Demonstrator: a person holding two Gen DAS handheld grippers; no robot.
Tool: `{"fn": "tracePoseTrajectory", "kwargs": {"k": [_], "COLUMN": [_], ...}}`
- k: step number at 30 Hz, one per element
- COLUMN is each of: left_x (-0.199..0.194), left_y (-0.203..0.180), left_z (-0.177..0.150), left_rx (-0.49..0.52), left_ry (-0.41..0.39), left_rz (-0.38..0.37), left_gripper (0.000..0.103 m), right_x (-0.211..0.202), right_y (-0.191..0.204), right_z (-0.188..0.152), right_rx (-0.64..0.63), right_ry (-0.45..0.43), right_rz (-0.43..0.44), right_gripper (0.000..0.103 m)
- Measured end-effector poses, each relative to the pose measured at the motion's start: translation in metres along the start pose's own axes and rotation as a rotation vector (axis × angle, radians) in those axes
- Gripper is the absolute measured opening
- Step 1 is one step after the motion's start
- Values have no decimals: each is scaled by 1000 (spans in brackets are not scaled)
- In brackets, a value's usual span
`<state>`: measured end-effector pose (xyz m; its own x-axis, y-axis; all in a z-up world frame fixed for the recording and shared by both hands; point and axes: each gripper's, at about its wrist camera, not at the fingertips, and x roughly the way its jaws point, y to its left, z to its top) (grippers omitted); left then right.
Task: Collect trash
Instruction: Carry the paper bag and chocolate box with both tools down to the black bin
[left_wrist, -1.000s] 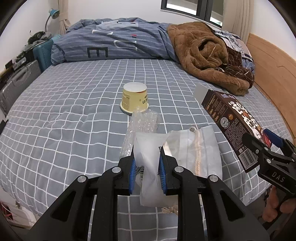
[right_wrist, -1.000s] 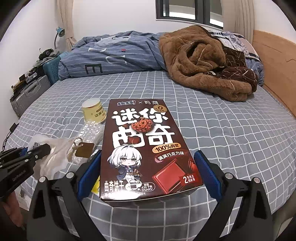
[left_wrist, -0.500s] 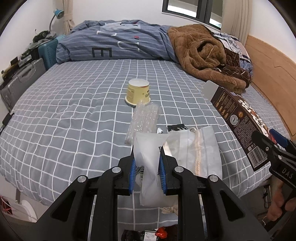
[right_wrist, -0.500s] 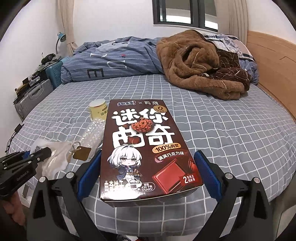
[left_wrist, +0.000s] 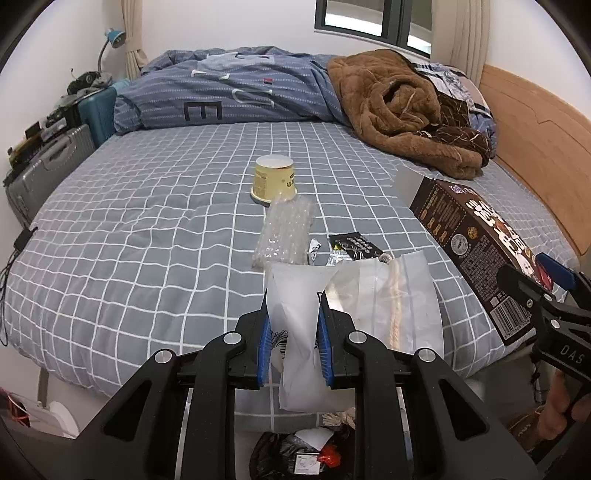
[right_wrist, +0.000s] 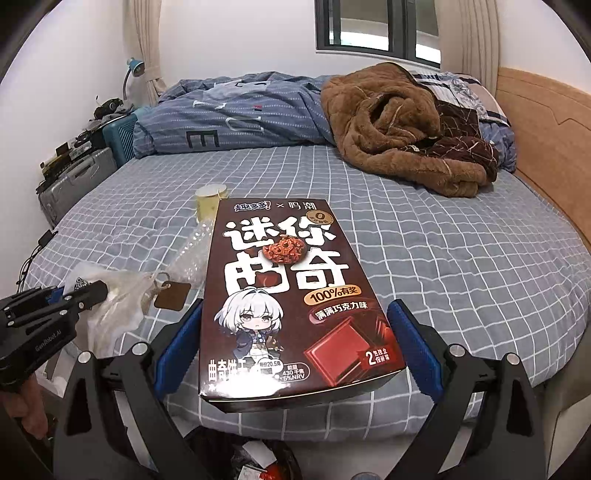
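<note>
My left gripper (left_wrist: 293, 314) is shut on a clear plastic bag (left_wrist: 354, 295) with a rope handle, held past the bed's front edge; the bag also shows in the right wrist view (right_wrist: 114, 306). My right gripper (right_wrist: 295, 336) is shut on a brown cookie box (right_wrist: 291, 291), also seen in the left wrist view (left_wrist: 476, 254). On the bed lie a yellow cup (left_wrist: 273, 179), upside down, a bubble wrap piece (left_wrist: 284, 229) and a small black wrapper (left_wrist: 354, 245). A black trash bag (left_wrist: 295, 456) sits on the floor below both grippers.
The grey checked bed (left_wrist: 147, 229) carries a blue duvet (left_wrist: 229, 88) and a brown blanket (left_wrist: 406, 107) at the back. Suitcases (left_wrist: 48, 162) stand on the left. A wooden headboard (left_wrist: 535, 155) runs along the right.
Both grippers have drawn back from the bed with their loads. The floor trash bag has come into view beneath them, and the black wrapper on the bed is now uncovered.
</note>
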<state>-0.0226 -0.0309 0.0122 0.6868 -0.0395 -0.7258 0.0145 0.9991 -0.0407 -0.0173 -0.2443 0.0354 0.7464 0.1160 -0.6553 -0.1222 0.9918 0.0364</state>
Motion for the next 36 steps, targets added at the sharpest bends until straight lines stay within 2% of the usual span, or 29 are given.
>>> {"fn": "tracePoseTrajectory", "kwargs": {"k": [15,29,30,31,32,34,36], "left_x": [-34,-60,-61,-62,-64,-64,-58], "left_y": [-3,0,1,2,2,1,0], "left_z": [-32,-71,-73,-76,-78,-84,-91], "left_rx": [-20,-38,-40,-42,-44,-38,-33], "left_ry": [10,23,25,26,27,27,43], "left_rz": [-39,-66,-68,-70,-73,-78,-74], "left_gripper": [20,20,20,20,20,20,20], "right_x": [-38,-76,-77,-78,-76,-75,-64], "right_y": [2,15,17,19,21,24,27], "right_z": [-27,-65,-68,-72,-77,-86,-94], "right_rx": [20,-6,-8,-14,-21,-32,-46], "right_ry": [-3,-17,-16,-1,21,17,54], "right_rz": [-1,9,14,15,-14,1,-1], "right_gripper": [92,91,52,30,31,31,31]}}
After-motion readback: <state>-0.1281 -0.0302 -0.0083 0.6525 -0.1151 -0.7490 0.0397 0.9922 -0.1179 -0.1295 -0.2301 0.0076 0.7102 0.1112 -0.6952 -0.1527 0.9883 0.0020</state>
